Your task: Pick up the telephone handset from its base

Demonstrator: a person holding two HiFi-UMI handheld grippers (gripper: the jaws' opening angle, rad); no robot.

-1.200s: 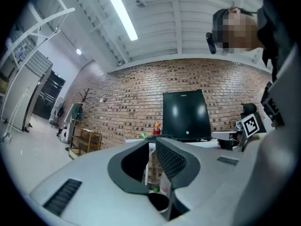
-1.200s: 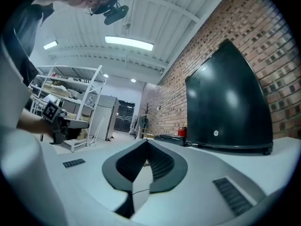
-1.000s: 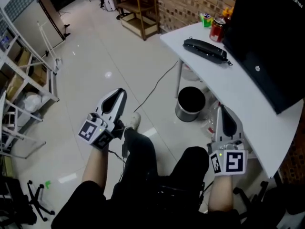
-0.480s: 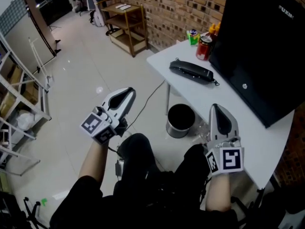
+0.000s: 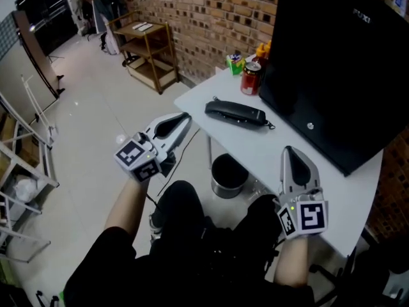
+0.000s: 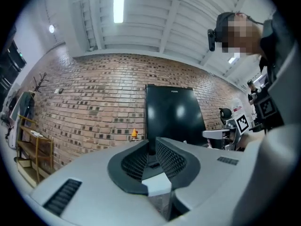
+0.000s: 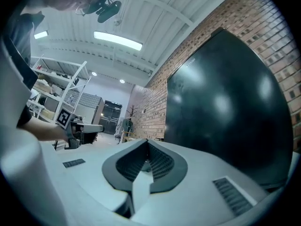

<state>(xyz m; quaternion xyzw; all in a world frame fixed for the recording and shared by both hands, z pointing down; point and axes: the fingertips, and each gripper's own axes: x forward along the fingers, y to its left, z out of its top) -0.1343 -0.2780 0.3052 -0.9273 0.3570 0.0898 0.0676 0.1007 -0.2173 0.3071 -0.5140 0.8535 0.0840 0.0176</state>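
A black telephone (image 5: 235,113), its handset lying on the base, rests on the white table (image 5: 281,149) in the head view. My left gripper (image 5: 183,118) is shut and empty; it hovers just off the table's left edge, a short way left of the phone and pointing at it. My right gripper (image 5: 290,151) is shut and empty over the table's near part, right of and nearer than the phone. In the left gripper view the left gripper (image 6: 151,149) has its jaws together, as does the right gripper (image 7: 146,145) in its own view; the phone shows in neither.
A large black panel (image 5: 345,62) stands on the table behind the phone. A red can (image 5: 250,78), a green box (image 5: 235,62) and an orange bottle (image 5: 262,48) sit at the far corner. A dark bin (image 5: 229,174) stands under the table. A wooden shelf (image 5: 148,50) lines the brick wall.
Both grippers have risen and moved toward the table. The left one has swung right and now points at the phone from the table's edge.
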